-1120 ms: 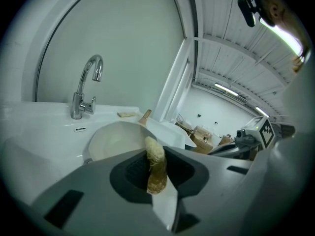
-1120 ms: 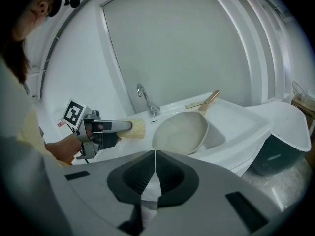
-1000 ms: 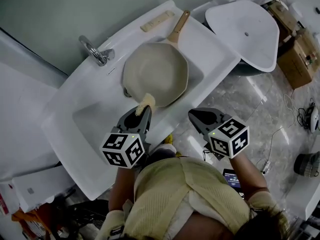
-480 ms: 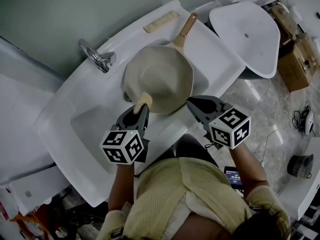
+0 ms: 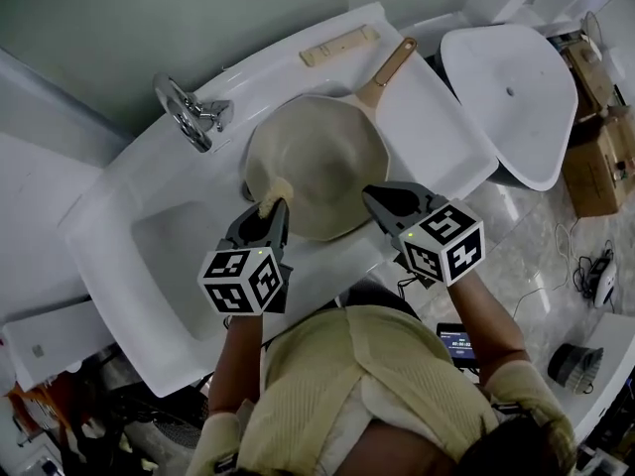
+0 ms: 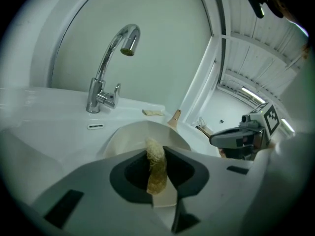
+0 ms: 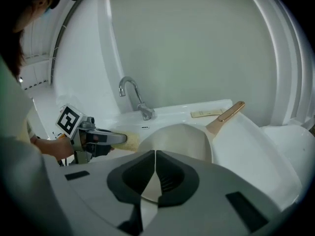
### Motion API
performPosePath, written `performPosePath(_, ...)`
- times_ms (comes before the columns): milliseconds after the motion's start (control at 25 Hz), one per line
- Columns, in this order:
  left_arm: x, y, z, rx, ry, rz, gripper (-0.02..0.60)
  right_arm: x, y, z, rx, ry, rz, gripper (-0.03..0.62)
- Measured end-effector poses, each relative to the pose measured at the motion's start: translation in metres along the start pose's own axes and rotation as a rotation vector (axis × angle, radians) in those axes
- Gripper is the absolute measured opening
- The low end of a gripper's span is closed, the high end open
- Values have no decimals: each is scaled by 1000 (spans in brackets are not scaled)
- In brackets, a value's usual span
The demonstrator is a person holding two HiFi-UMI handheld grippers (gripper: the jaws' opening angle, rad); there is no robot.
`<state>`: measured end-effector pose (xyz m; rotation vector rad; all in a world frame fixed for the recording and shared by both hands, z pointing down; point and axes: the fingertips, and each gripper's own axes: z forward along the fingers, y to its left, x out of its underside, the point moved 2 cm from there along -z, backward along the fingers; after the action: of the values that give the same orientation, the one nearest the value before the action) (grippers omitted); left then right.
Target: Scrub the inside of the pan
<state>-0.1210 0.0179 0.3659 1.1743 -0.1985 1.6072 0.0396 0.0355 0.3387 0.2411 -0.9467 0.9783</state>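
A cream pan (image 5: 317, 162) with a wooden handle (image 5: 389, 70) leans in the white sink (image 5: 174, 266), its inside facing me; it also shows as the pan (image 6: 140, 134) and the pan (image 7: 177, 136). My left gripper (image 5: 272, 206) is shut on a yellowish scrub pad (image 5: 274, 195), which sticks up between the jaws as the scrub pad (image 6: 155, 168) at the pan's near-left rim. My right gripper (image 5: 375, 198) is shut with nothing in it, at the pan's near-right rim; its jaws meet in the right gripper (image 7: 155, 168) view.
A chrome tap (image 5: 189, 112) stands behind the sink, and a flat beige bar (image 5: 339, 46) lies on the back ledge. A second white basin (image 5: 511, 97) sits to the right, with cardboard boxes (image 5: 605, 147) and cables on the marble floor (image 5: 526, 256).
Both grippers have moved forward towards the pan. The left, with the scrub pad, now reaches its near-left rim, and the right has come from over the floor to the near-right rim.
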Motion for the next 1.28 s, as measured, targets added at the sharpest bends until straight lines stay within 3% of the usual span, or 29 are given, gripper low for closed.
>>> performPosePath(640,0,2,63,-199,-45,-74,112,-6,-71,28,-117,57,-22,29)
performPosePath(1280,-1,45,115,-382,-75,-155,112,-7,-83,68,-255,120,-85,29)
